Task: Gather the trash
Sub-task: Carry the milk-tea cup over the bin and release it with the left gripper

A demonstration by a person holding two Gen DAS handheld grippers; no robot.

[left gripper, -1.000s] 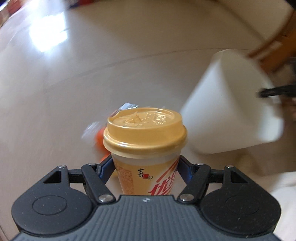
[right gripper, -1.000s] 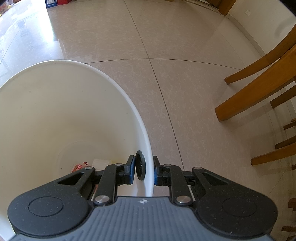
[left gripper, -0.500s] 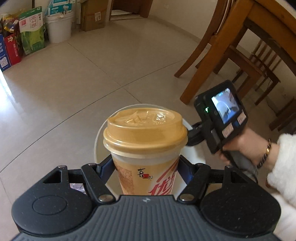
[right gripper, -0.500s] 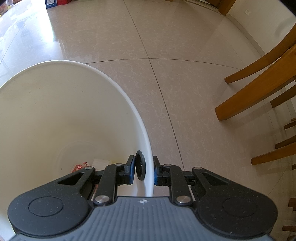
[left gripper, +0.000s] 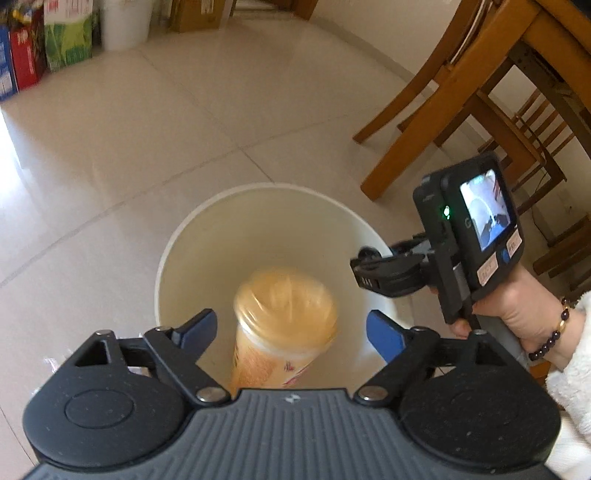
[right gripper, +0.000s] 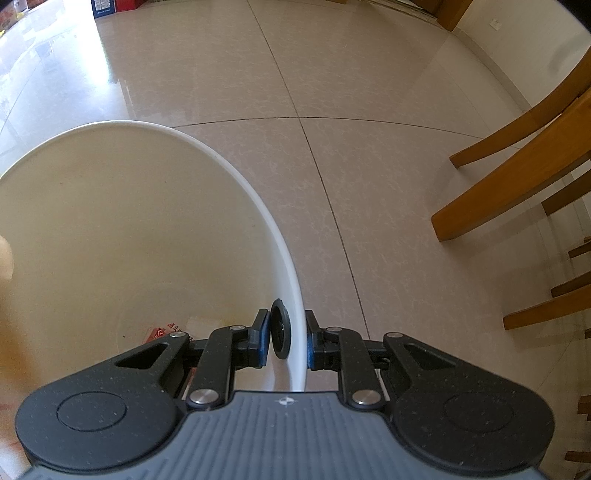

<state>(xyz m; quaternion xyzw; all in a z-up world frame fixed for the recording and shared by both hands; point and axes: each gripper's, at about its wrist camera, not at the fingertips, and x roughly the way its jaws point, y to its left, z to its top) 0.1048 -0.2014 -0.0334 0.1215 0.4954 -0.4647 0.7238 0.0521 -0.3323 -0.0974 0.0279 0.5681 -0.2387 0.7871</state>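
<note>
Yellow-lidded cup, blurred, sits between the blue pads of the left gripper with a gap on both sides, above the open mouth of the white bin. Jaws spreading wider, no pad on the cup. Lid facing the camera, printed paper body below it, partly hidden behind the gripper body. Inside the bin, in the right wrist view, a red-and-white wrapper at the bottom. Clamped on the bin rim, the right gripper: one pad against a black disc on the inner wall, the other outside. Held by a hand with a beaded bracelet and a fluffy white sleeve. Around all this, glossy beige floor tiles, wooden chair legs at right, cartons and a white bucket far back.
</note>
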